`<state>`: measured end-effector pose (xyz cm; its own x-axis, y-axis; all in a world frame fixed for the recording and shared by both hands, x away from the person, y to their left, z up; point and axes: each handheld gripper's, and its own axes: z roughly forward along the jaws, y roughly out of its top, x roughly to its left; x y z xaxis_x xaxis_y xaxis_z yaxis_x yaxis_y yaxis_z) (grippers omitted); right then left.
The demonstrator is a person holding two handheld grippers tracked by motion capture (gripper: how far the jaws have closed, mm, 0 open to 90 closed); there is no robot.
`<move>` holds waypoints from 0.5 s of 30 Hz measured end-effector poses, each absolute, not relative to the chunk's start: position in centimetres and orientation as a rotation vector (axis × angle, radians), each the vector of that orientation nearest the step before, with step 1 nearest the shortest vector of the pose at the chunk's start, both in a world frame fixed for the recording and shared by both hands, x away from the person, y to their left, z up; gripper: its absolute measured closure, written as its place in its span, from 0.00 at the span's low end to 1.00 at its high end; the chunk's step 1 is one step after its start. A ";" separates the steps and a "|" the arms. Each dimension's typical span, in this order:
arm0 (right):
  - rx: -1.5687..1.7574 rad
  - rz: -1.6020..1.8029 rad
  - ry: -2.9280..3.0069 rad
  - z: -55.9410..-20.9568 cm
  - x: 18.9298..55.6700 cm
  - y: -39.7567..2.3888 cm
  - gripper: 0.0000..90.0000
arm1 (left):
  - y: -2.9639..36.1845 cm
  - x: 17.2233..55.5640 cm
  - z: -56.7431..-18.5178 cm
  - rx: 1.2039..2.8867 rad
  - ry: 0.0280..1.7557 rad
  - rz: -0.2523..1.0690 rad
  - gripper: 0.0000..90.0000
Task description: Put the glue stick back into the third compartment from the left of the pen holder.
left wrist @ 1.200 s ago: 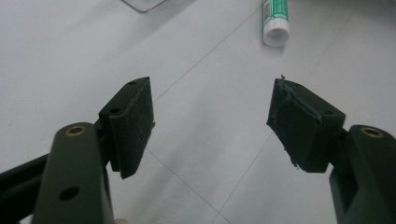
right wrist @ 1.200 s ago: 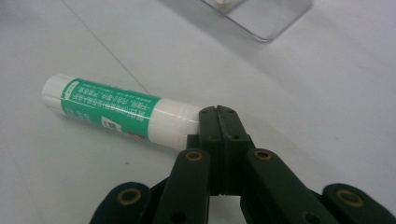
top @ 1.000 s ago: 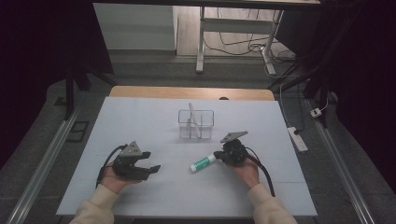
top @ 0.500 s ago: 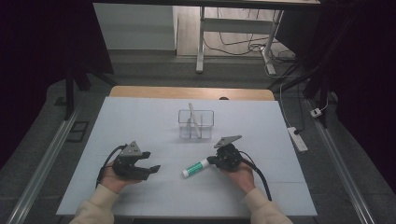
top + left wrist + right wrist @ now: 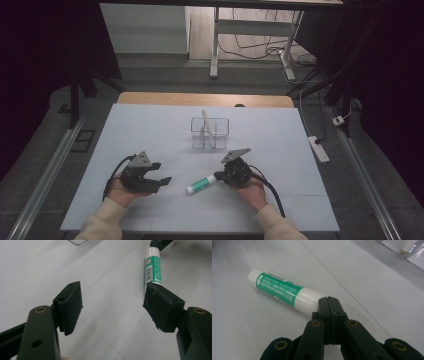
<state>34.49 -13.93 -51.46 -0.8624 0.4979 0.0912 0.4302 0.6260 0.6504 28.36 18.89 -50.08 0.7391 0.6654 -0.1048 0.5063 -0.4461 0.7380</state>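
A small green-and-white plastic glue stick [image 5: 201, 184] lies on its side on the white bench [image 5: 150, 130], between the 2 hands, its white cap end touching the tip of the right gripper [image 5: 225, 176]. Judged light, rigid and smooth; being round, it will likely roll under a sideways nudge. Best hold: across the green barrel near mid-length, fingers square to the axis.

Right gripper fingers [image 5: 329, 305]: fully closed, pads together, nothing between them; tip butts against the white end. Reads as pushing, not gripping.

Left gripper [image 5: 159, 180]: fingers [image 5: 71, 303] wide apart, empty, resting low over the bench, facing the stick.

A clear plastic 2-compartment holder [image 5: 210, 133] stands farther back, a pale stick leaning in it.
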 end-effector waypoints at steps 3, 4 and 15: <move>0.785 1.060 2.747 -51.5 34.5 -13.9 0.99 | 18.9 28.3 -50.1 2.140 0.878 0.257 0.35; 0.785 1.059 2.747 -51.5 34.5 -13.9 0.99 | 18.9 28.3 -50.1 2.140 0.878 0.257 0.35; 0.787 1.086 2.664 -50.7 34.2 -16.0 0.99 | 18.7 28.3 -50.1 2.146 0.874 0.255 0.35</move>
